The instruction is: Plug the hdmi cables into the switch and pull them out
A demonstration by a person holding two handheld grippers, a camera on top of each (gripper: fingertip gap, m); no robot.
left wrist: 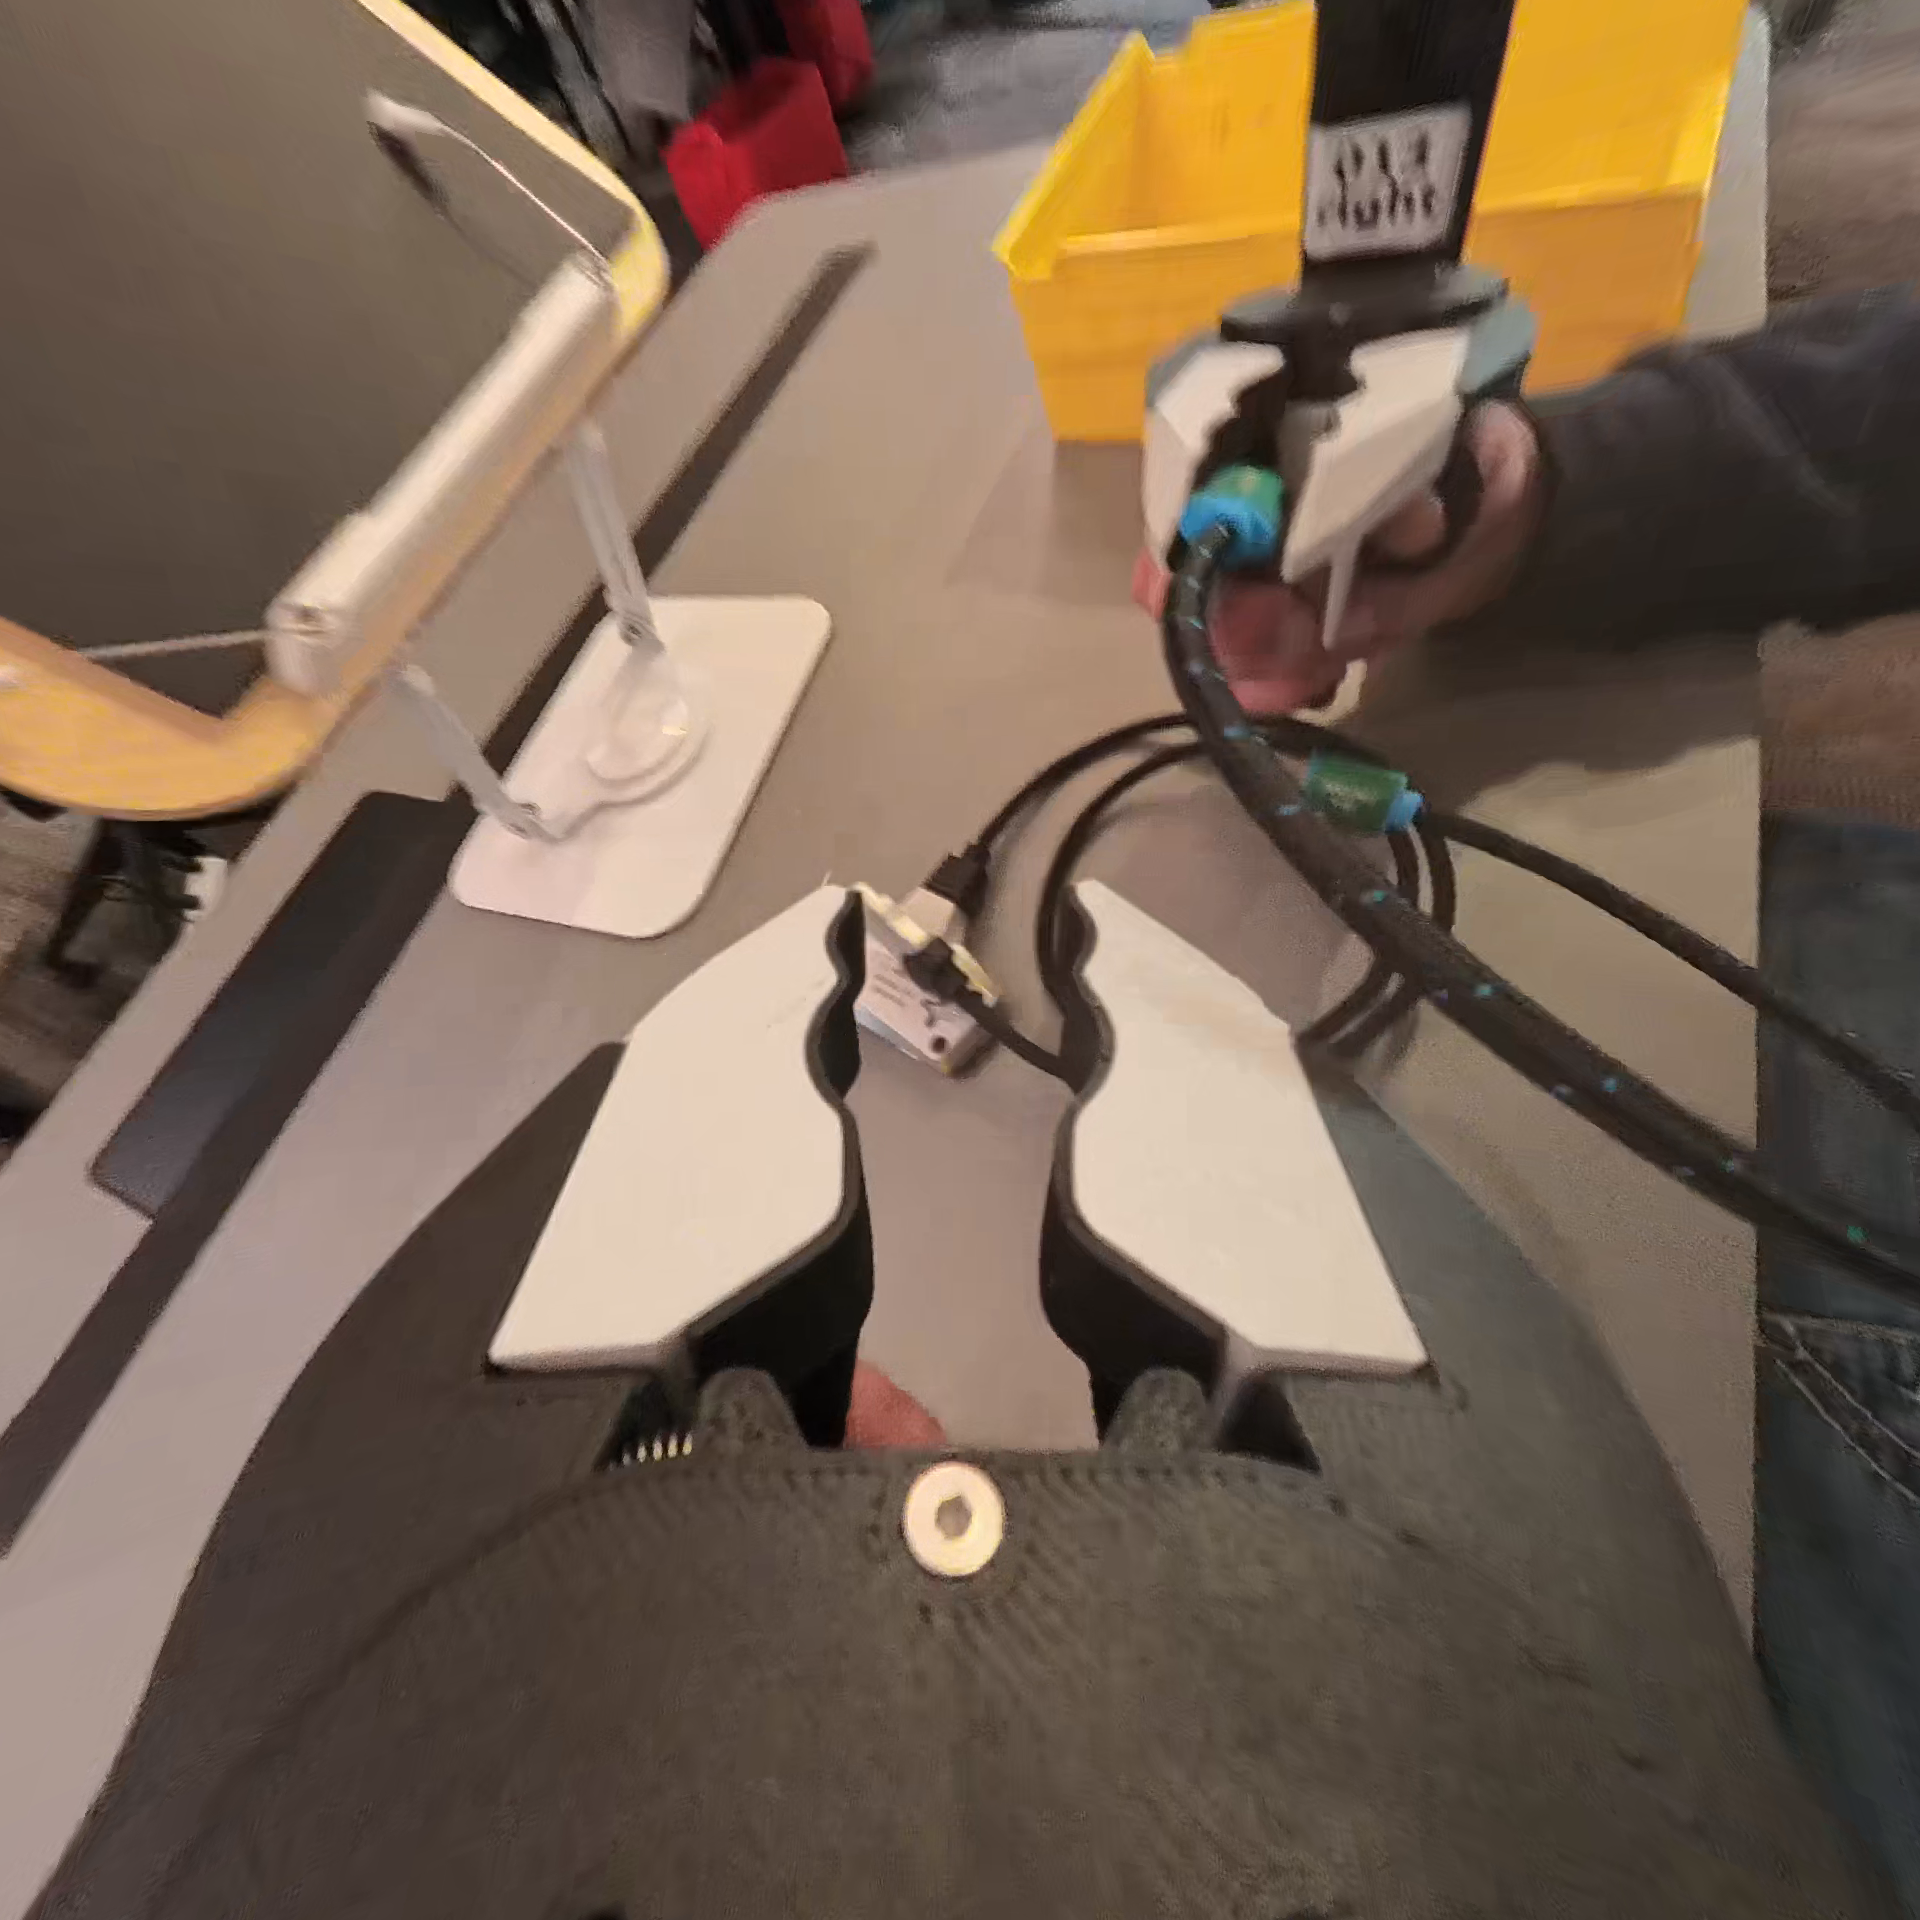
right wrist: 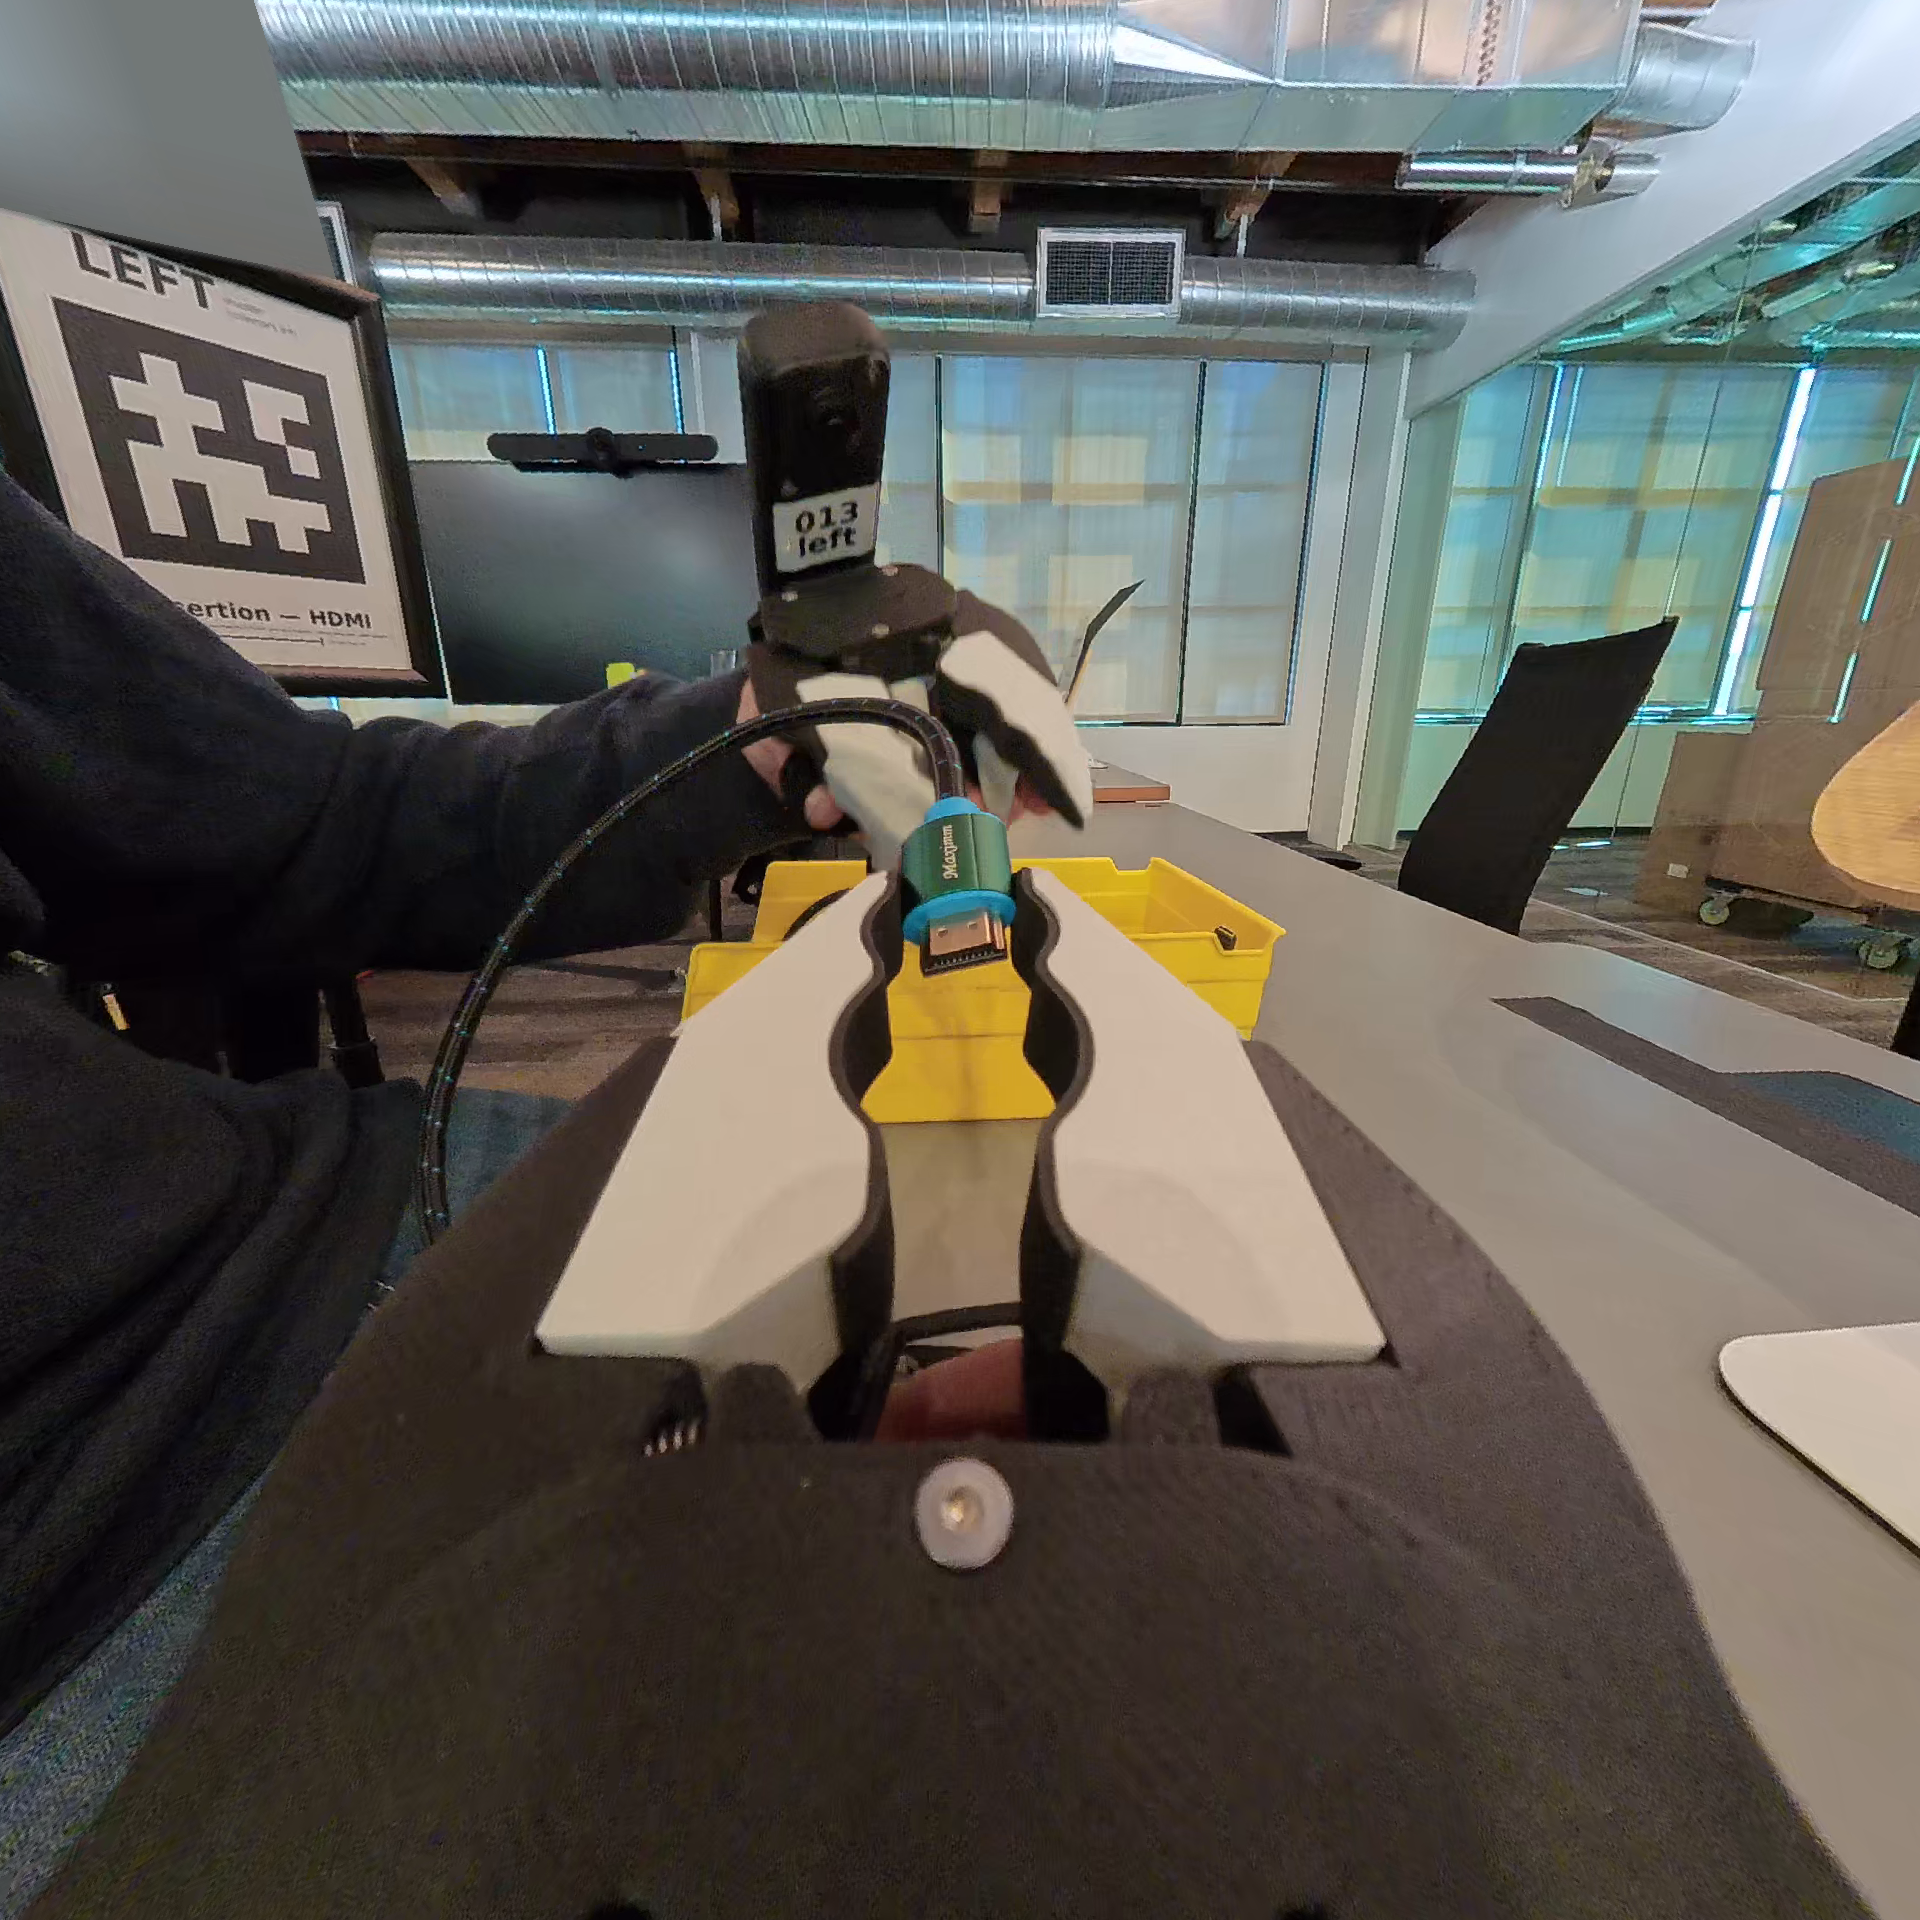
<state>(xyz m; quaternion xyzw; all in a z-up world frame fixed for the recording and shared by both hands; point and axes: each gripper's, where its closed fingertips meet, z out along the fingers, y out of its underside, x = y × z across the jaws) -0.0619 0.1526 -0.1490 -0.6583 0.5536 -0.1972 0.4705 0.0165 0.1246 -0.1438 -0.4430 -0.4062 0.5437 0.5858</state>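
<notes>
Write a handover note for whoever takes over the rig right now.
Left tongs: open, empty, over the switch on the table.
Right tongs: shut on the green HDMI plug, raised off the table.
Switch: thin black cables appear plugged in.
Done: green plug picked up.
Left: insert it into the switch, then pull it out.

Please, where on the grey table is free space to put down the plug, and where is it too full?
Bare table lies between the white stand base and the yellow bin. It is crowded right of the small switch, where black cables loop.
</notes>
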